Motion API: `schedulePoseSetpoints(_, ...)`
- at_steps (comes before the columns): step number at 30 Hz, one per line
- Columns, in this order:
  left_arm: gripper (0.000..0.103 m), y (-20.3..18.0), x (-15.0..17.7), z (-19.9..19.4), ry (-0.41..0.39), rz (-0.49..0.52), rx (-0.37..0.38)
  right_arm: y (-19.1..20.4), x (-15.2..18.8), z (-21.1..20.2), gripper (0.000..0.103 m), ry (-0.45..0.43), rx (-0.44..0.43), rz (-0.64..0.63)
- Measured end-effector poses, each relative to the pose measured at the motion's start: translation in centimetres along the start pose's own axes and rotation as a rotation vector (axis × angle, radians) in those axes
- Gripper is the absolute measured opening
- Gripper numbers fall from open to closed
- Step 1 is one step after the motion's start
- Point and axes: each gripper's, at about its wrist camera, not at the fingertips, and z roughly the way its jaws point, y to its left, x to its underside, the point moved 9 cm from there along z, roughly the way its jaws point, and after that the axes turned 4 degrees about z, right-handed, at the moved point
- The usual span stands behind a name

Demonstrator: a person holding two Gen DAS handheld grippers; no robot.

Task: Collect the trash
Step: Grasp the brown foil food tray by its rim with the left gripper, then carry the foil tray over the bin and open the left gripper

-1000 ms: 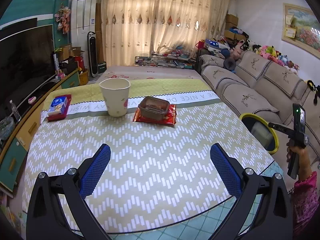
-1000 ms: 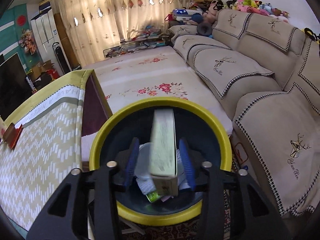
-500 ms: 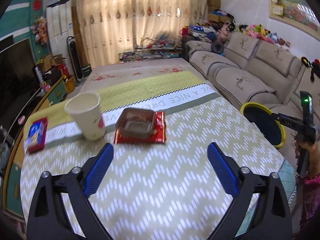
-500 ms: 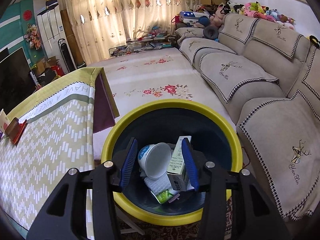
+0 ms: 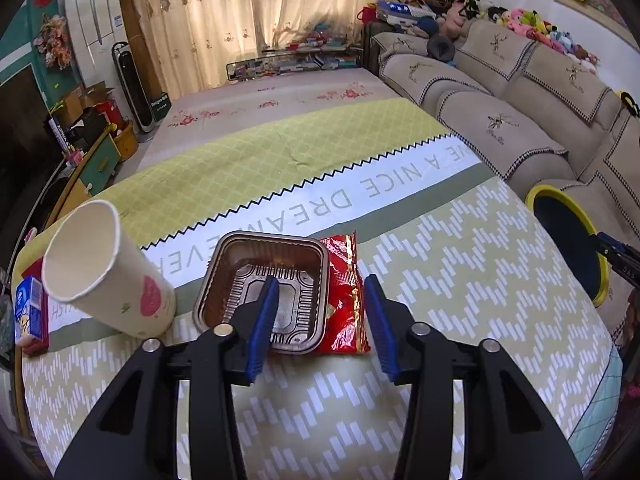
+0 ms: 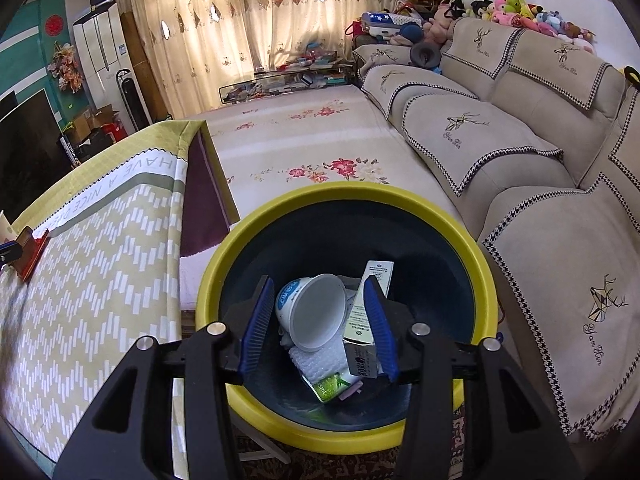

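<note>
Left gripper (image 5: 320, 316) jaws released over brown tray (image 5: 264, 288) on red wrapper (image 5: 344, 296), paper cup (image 5: 104, 272) at left, right gripper (image 6: 318, 320) jaws released above yellow-rimmed bin (image 6: 248, 232), only its view showing the carton (image 6: 366, 312) inside.

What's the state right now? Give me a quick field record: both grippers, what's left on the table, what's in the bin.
left gripper: open, jaws straddling the right side of the brown plastic tray
right gripper: open, empty, above the yellow-rimmed bin
on table: tray lying on a red wrapper; paper cup left of it; blue and red carton at the far left
in bin: white tub, tall carton, green packet
</note>
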Motion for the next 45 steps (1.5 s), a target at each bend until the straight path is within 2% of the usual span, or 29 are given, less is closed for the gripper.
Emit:
schedulePoseSetpoints(6,0.029,0.2,0.0,1.8,0.045,0.005,-0.009,0.4,0.3,0.4,0.045,0.009,-0.011,0.002)
schedulePoseSetpoints(8,0.018,0.4,0.0,2.2,0.053,0.005,-0.012,0.5,0.4,0.4,0.045,0.011,-0.015,-0.002)
schedulePoseSetpoints(11,0.007,0.6,0.1,2.5,0.057,-0.010,-0.007,0.8,0.5,0.5,0.045,0.014,-0.023,-0.003)
schedulePoseSetpoints(18,0.005,0.2,-0.6,0.5,0.007,0.013,-0.034,0.8,0.6,-0.2,0.045,0.005,-0.032,0.001)
schedulePoseSetpoints(24,0.005,-2.1,-1.3,-3.4,-0.057,0.055,-0.010,0.4,0.7,-2.1,0.045,-0.025,-0.038,0.011)
schedulePoseSetpoints(29,0.005,-6.0,-2.1,-6.9,-0.113,0.123,0.043,-0.2,0.8,-4.0,0.045,-0.062,-0.015,0.004)
schedulePoseSetpoints(35,0.005,-14.1,-3.9,-9.7,-0.159,0.233,0.150,-2.2,0.8,-6.8,0.047,-0.110,-0.001,0.030)
schedulePoseSetpoints(45,0.005,-29.5,-7.4,-7.5,-0.128,0.376,0.316,-7.6,2.0,-10.6,0.051,-0.168,0.083,0.071)
